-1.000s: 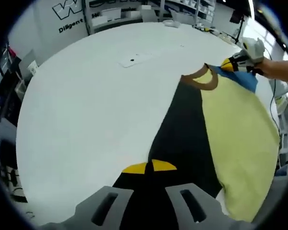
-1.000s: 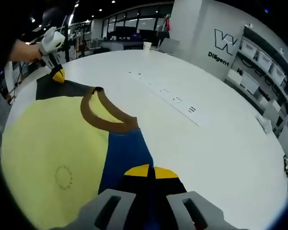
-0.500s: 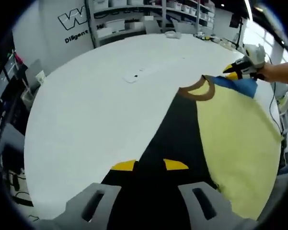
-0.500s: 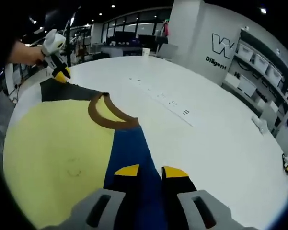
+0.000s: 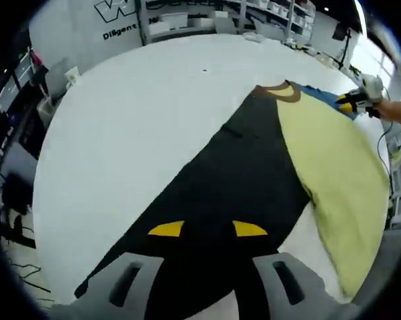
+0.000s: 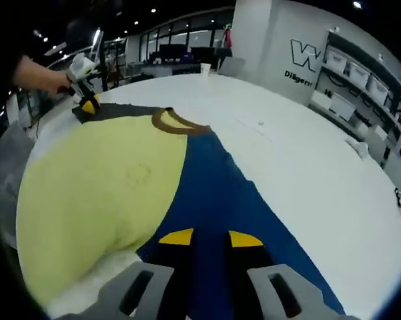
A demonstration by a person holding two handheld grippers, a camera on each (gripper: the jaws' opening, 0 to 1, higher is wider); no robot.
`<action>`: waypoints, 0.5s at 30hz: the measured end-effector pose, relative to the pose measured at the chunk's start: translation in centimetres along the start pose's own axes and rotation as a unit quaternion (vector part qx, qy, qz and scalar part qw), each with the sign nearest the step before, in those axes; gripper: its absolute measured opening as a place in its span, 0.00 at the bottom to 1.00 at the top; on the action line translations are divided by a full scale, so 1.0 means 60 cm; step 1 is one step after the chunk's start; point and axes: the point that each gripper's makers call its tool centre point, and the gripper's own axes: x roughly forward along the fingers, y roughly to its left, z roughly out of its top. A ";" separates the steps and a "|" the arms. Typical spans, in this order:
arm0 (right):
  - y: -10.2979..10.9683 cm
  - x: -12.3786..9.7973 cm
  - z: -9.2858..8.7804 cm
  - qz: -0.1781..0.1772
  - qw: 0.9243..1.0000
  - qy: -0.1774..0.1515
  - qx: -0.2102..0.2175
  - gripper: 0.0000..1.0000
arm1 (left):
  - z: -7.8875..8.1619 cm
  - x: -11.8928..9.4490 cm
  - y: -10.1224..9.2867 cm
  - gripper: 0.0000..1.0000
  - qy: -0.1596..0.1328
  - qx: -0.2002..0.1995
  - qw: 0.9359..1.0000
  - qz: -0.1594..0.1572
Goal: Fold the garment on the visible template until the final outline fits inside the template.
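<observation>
One shirt (image 5: 320, 153) (yellow body, one black sleeve, one blue) flat on the white table (image 5: 133, 113); left gripper (image 5: 207, 229) and right gripper (image 6: 210, 238) both spread.

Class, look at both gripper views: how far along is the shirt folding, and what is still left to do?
Done: the shirt lies spread flat on the white table, collar visible. In hand: the left gripper is over the black sleeve and the right gripper over the blue sleeve, both with fingers apart. Left: every fold; none shows yet, and I cannot make out a template.
</observation>
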 end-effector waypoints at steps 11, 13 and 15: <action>-0.066 -0.060 -0.068 -0.068 0.992 -0.009 0.105 0.08 | -0.024 -0.013 0.047 0.29 -0.018 -0.047 0.998 0.026; -0.092 -0.076 -0.087 -0.093 0.988 -0.001 0.124 0.00 | -0.024 -0.013 0.051 0.27 -0.020 -0.073 0.997 0.031; -0.114 -0.091 -0.105 -0.110 0.981 -0.002 0.156 0.00 | -0.025 -0.015 0.054 0.27 -0.017 -0.066 0.997 0.037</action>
